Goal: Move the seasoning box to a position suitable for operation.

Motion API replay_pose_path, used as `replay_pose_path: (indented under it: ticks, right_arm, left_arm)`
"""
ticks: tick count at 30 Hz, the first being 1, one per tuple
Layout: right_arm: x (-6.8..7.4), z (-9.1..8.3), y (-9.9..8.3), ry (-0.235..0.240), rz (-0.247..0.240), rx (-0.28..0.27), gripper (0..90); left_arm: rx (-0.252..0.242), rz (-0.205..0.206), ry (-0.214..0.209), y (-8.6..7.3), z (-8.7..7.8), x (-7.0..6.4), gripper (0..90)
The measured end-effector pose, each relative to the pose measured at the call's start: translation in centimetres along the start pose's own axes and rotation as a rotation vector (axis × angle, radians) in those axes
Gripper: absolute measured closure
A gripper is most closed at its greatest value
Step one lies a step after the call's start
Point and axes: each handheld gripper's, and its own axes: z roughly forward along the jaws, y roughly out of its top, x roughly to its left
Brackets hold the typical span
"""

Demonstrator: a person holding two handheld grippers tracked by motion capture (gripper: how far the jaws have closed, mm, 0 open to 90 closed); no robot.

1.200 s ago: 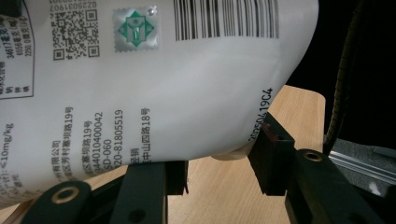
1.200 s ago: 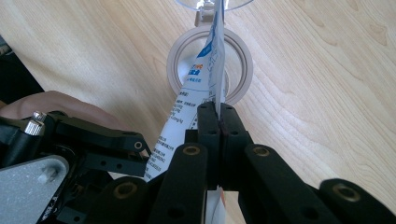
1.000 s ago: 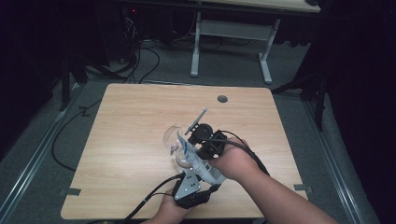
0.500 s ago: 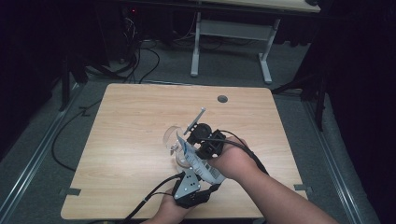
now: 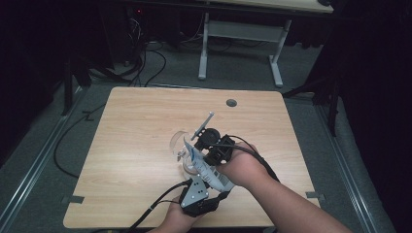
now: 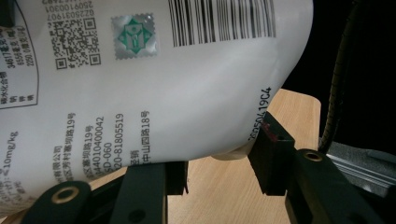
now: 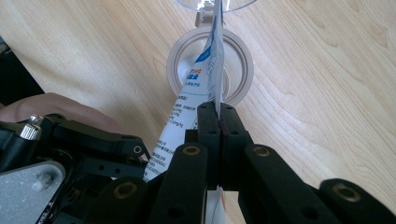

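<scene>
Two grippers meet on one white pouch [image 5: 206, 167] near the front middle of the worktop [image 5: 131, 141]. The right gripper [image 7: 218, 114] has its jaws pressed together on the pouch's thin edge, the flat packet standing on edge between them. The left gripper [image 6: 219, 175] sits under the pouch's printed belly; its jaws stand apart with the pouch bulging over the gap, and whether they pinch it I cannot tell. In the right gripper view the pouch's upper end points into a round clear jar [image 7: 211, 70] that stands open on the wood, its hinged transparent lid [image 7: 215, 4] lying just beyond. In the high view both hands crowd close together, the jar just ahead of them, and a dark grommet hole [image 5: 231, 103] lies farther back.
</scene>
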Motion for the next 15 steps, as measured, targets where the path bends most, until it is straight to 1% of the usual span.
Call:
replay_pose_path:
  ticks: [15]
  right_arm:
    - [-0.05,-0.1,0.06,-0.001,-0.003,-0.006,89.8]
  left_arm:
    - [-0.006,-0.001,0.001,0.08,-0.02,0.06,61.4]
